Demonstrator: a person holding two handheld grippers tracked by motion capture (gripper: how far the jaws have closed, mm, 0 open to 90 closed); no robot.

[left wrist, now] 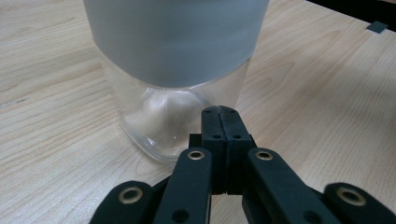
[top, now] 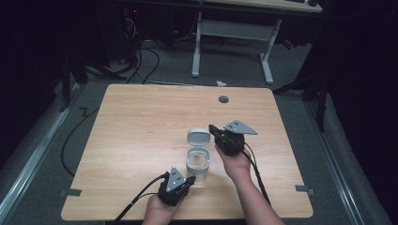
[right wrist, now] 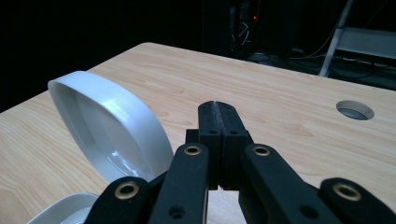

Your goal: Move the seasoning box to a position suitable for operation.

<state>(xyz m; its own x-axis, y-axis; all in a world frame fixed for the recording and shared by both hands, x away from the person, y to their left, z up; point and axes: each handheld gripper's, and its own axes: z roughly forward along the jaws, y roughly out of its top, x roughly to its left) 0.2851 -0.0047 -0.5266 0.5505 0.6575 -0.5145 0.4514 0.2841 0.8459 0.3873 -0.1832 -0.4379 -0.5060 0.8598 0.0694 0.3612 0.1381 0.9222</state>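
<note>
We see the jar (top: 198,161) open, lid (top: 198,137) hinged back. Both jaws closed, empty: left hand-held gripper (top: 190,180) beside it, right hand-held gripper (top: 212,129) by the lid. Next, probably closing the lid.

A clear container (top: 198,161) with its hinged lid (top: 198,137) standing open is sitting on the wooden table (top: 136,131), between the left gripper (top: 190,180) and right gripper (top: 212,128).

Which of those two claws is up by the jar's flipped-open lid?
The right claw, beside the raised lid. The left claw sits lower, by the clear jar's base.
</note>
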